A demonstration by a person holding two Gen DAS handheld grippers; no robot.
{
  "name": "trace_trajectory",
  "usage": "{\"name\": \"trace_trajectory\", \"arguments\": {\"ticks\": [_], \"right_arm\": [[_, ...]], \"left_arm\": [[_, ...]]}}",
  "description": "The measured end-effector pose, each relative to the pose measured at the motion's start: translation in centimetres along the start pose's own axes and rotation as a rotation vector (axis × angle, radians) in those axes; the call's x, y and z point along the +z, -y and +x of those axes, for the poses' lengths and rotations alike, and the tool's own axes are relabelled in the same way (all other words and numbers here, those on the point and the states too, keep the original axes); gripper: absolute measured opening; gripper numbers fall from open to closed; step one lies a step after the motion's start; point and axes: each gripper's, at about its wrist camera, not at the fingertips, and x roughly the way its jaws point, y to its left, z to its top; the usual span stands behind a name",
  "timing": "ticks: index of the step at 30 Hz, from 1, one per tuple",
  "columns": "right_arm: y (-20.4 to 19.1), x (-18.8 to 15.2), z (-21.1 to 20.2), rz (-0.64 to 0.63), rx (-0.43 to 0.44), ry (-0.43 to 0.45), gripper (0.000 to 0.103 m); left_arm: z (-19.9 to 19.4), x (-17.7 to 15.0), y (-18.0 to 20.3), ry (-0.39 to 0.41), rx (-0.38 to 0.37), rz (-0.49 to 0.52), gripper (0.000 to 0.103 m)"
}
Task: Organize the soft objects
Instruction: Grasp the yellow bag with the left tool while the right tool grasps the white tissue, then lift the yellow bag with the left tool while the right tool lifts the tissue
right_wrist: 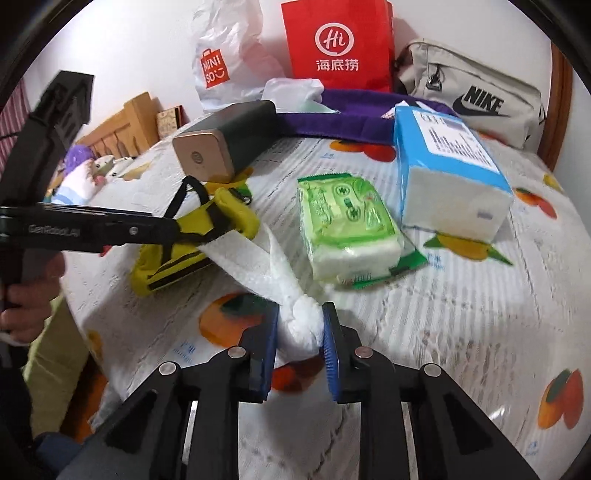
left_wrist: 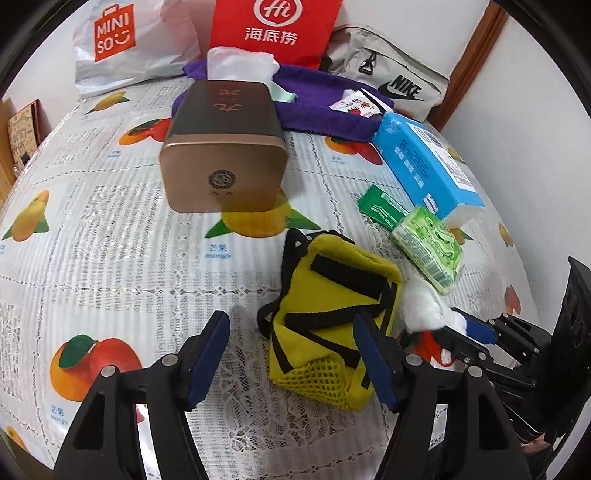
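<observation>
Pinching a white tissue [right_wrist: 295,325], the right gripper [right_wrist: 300,343] has its blue pads pressed in on the bunched end, w/ the rest of the sheet trailing up-left across the tablecloth [right_wrist: 461,332] toward the yellow pouch [right_wrist: 192,243]. From the left wrist view the same tissue [left_wrist: 423,304] shows as a white wad at the right gripper's tip [left_wrist: 448,332], just right of the yellow pouch [left_wrist: 328,317] (black straps, mesh pocket on the near side). Left gripper [left_wrist: 291,358] is spread wide, nothing btwn the pads; its right pad sits in front of the pouch's near edge, the left pad over bare cloth. Whether a pad touches the pouch can't be told. Just beyond the tissue lies a green tissue pack [right_wrist: 347,232], & behind it to the right a blue tissue box [right_wrist: 450,166], close beside it. A bronze tin [left_wrist: 225,158] lies on its side further back, left of centre. Behind it: a purple towel [left_wrist: 321,110], then a red bag [left_wrist: 275,29], a white Miniso bag [left_wrist: 122,44] & a beige Nike bag [left_wrist: 391,74] along the wall.
</observation>
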Motion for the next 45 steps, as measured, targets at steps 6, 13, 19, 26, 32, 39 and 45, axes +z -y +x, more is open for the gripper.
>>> {"name": "trace_trajectory", "arguments": {"ticks": [6, 13, 19, 26, 32, 39, 45], "right_arm": [[0.0, -2.5, -2.4, -0.03, 0.008, -0.002, 0.023], [3.1, -4.2, -3.9, 0.034, -0.093, 0.008, 0.023], [6.7, -3.0, -3.1, 0.165, -0.133, 0.043, 0.023], [7.6, -1.7, -1.9, 0.193, -0.141, 0.071, 0.023], [8.6, -1.4, -2.0, 0.255, -0.098, 0.07, 0.023], [8.3, -1.4, -3.0, 0.248, -0.147, 0.047, 0.022], [8.2, -0.5, -4.8, 0.247, -0.165, 0.072, 0.022]], "left_arm": [[1.1, 0.0, 1.5, -0.022, -0.011, 0.063, 0.079], [2.3, -0.4, 4.2, -0.018, 0.062, 0.187, 0.091], [2.8, -0.3, 5.0, 0.022, 0.168, 0.218, 0.083], [2.0, -0.1, 3.6, 0.045, 0.172, 0.161, 0.065], [1.4, 0.5, 2.5, 0.032, 0.165, 0.11, 0.057], [-0.6, 1.2, 1.0, 0.064, 0.158, 0.05, 0.052], [-2.3, 1.8, 1.0, 0.097, 0.142, 0.047, 0.049]]}}
